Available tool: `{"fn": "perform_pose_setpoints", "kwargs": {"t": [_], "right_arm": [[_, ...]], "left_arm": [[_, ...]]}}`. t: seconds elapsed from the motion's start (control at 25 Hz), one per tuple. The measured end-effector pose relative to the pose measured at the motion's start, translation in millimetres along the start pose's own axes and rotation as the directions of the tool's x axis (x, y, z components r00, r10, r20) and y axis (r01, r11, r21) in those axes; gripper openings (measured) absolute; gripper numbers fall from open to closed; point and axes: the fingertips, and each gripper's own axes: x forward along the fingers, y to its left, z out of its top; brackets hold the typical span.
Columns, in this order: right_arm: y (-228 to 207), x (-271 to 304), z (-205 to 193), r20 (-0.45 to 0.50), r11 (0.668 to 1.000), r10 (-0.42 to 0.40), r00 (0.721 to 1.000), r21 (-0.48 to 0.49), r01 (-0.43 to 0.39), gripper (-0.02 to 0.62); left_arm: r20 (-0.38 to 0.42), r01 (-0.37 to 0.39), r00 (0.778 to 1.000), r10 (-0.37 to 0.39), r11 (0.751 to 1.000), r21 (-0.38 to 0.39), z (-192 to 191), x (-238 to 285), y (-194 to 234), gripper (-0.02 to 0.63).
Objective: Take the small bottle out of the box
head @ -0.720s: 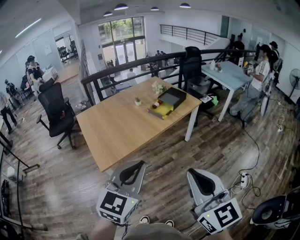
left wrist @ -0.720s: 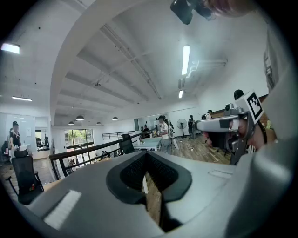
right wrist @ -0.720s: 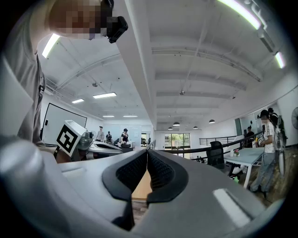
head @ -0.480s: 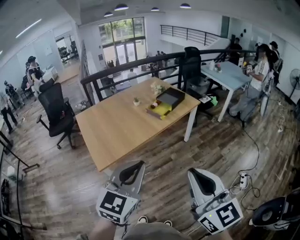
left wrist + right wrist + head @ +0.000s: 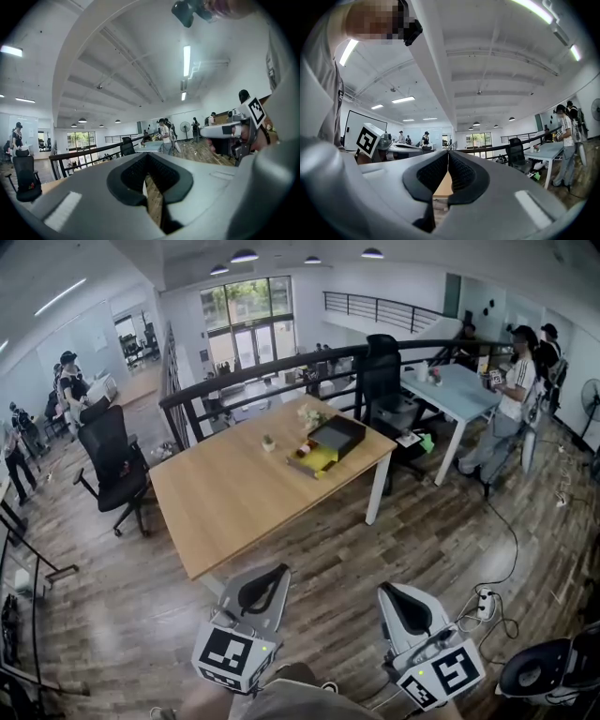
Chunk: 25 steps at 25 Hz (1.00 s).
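Observation:
A black open box [image 5: 340, 435] with a yellow tray part [image 5: 320, 459] lies near the far right corner of the wooden table [image 5: 234, 498]. Small items [image 5: 303, 448] sit beside it; I cannot pick out the small bottle at this distance. My left gripper [image 5: 279, 570] and right gripper [image 5: 391, 590] hang low over the floor, well short of the table's near edge. Both are shut with nothing between the jaws. In the left gripper view the left gripper [image 5: 147, 158] points towards the table; in the right gripper view the right gripper [image 5: 448, 154] does the same.
A black office chair [image 5: 114, 465] stands left of the table. A small potted plant [image 5: 268, 442] and flowers [image 5: 310, 415] stand on the table near the box. A railing [image 5: 272, 371] runs behind. To the right are a pale blue table [image 5: 457, 387], a person [image 5: 511, 390], and floor cables [image 5: 487, 601].
The table and box have slid slightly left in the head view as the camera moved. Both grippers stay shut and held low, almost unmoved.

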Motion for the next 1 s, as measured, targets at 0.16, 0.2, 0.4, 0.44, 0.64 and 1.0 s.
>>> {"fn": "perform_pose_setpoints", "kwargs": {"t": [0.16,0.2,0.4,0.44,0.64,1.0], "right_arm": [[-9.4,-1.5,-4.7,-0.018,1.0,-0.004,1.0,0.012,0.004,0.012],[-12.7,0.2,-7.6,-0.028,1.0,-0.008,1.0,0.012,0.008,0.012],[-29.7,17.5,-18.5,-0.051,1.0,-0.012,0.999,0.022,0.013,0.012],[-33.3,22.8,-19.8,-0.051,1.0,-0.011,0.999,0.022,0.012,0.012],[-61.7,59.3,-29.6,-0.082,0.999,-0.029,0.996,0.02,0.03,0.012],[-118.8,161.4,-36.2,-0.13,0.999,-0.038,0.991,0.019,0.04,0.012]], "left_arm": [[0.042,0.003,0.999,-0.003,1.0,-0.017,8.2,6.8,-0.5,0.074],[0.038,0.01,0.999,-0.009,1.0,-0.024,7.1,11.1,0.1,0.132],[0.02,0.001,1.0,-0.001,1.0,-0.026,-2.7,36.2,10.6,0.224],[0.023,0.0,1.0,0.001,1.0,-0.024,-3.8,42.2,13.8,0.224],[0.015,0.018,1.0,-0.017,1.0,-0.02,-12.8,81.8,37.3,0.224],[-0.025,0.034,0.999,-0.035,0.999,-0.035,-28.0,173.9,112.2,0.224]]}}
